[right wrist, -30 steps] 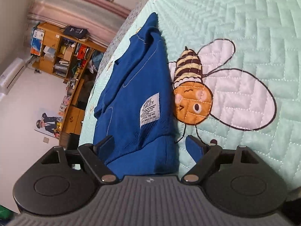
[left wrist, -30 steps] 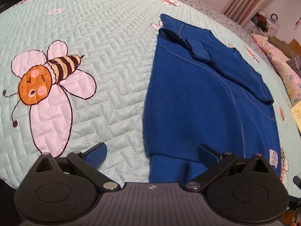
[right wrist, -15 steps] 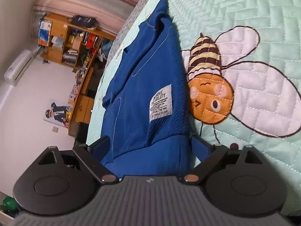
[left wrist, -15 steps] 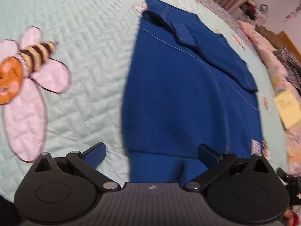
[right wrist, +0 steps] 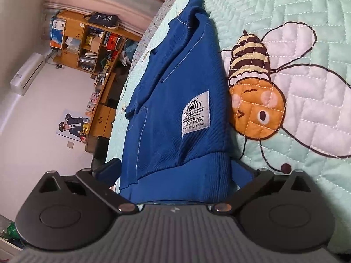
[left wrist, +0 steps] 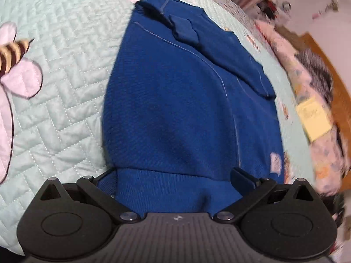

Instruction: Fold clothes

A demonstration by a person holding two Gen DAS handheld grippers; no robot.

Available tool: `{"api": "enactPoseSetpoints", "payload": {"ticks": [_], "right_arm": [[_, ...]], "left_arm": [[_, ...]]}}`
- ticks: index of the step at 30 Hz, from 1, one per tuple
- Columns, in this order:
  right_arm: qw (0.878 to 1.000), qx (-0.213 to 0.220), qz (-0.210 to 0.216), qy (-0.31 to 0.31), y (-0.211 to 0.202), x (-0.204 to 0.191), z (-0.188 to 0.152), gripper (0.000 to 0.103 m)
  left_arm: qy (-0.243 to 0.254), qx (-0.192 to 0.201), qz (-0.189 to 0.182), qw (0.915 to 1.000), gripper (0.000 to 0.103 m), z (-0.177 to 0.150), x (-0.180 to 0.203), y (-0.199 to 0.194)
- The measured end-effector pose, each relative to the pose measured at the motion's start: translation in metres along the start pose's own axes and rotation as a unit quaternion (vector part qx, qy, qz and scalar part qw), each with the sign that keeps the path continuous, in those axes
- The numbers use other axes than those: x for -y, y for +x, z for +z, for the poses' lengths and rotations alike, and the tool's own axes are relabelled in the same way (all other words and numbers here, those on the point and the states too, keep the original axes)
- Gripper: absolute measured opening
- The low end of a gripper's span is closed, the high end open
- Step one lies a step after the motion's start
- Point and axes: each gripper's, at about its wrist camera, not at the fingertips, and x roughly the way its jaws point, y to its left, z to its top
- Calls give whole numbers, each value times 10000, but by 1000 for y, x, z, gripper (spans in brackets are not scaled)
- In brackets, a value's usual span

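A blue sweatshirt (left wrist: 175, 109) lies flat on the mint quilted bedspread (left wrist: 65, 65), sleeves folded in and ribbed hem nearest me. My left gripper (left wrist: 174, 177) is open and straddles the hem's left part, with cloth between its fingers. In the right wrist view the sweatshirt (right wrist: 166, 131) shows a white text label (right wrist: 196, 114) near its right corner. My right gripper (right wrist: 175, 168) straddles that corner of the hem. Its jaws are opening, and the pads stand just outside the cloth.
Bee patterns (right wrist: 256, 100) are stitched into the bedspread (right wrist: 285, 11) beside the sweatshirt. Floral bedding (left wrist: 307, 87) with a yellow note (left wrist: 313, 118) lies along the bed's right side. A wooden bookshelf (right wrist: 87, 41) and an air conditioner (right wrist: 26, 72) stand beyond the bed's edge.
My left gripper has shifted right and tilted down onto the hem, which now fills the gap between its fingers. My right gripper's jaws have widened around the hem corner.
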Motion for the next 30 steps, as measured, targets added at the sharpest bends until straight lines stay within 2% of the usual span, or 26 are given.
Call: {"api": "enactPoseSetpoints", "payload": {"ticks": [2,5,9,17,24,30], "right_arm": [[10000,-17,-15,-6,0,0,0,103],[9999,-27,-150,-54,2,-4,0,103],[9986,-38,-434,-287,6,-14,-3,103],[9907,-146,-1013,-897,19,-35,-8,103],[9960,13,-631,-631,12,-20,-5,103],[9955,-72,-541,-770,11,-20,-4,103]], "left_arm": [[350,-54,338,9988,102,-2,14,4],[875,-85,908,9920,102,-10,36,14],[1160,-77,1248,9854,102,-16,47,22],[1286,-134,1503,9802,98,-17,50,23],[1369,-173,1604,9774,97,-18,52,25],[1432,-187,1686,9750,97,-19,54,28]]}}
